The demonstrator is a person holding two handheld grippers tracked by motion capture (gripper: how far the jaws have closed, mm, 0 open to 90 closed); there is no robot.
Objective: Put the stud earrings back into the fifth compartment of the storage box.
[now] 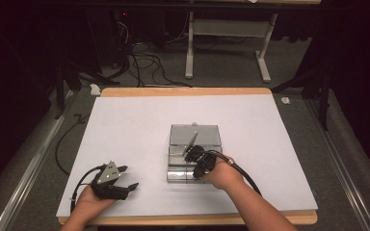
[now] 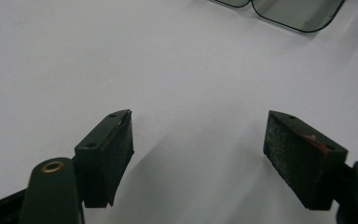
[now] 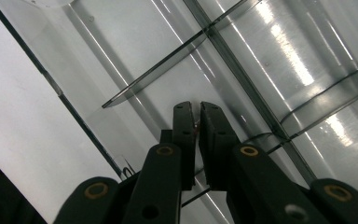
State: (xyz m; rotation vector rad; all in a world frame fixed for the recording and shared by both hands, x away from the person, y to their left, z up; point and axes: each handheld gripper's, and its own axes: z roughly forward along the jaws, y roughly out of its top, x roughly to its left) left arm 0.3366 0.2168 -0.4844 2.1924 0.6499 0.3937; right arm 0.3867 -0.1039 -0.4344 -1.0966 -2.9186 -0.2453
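Surface (image 1: 125,125), white-covered, wide and mostly bare. Near its middle sat a clear divided organizer (image 1: 194,153), its lid (image 1: 195,134) tipped back on the far side. Right tool (image 1: 196,156) stood over the near compartments, jaws nearly together on something thin; the right gripper view showed a thin clear divider (image 3: 154,70) ahead (what exactly was pinched I could not tell). Left tool (image 1: 125,178) rested near the front left corner, jaws wide apart, holding nothing.

Judgement: the step wanted a steady, light pinch and a straight lift, clear of the partition walls. Open room lay left and right of the organizer; the front edge was close to both wrists.
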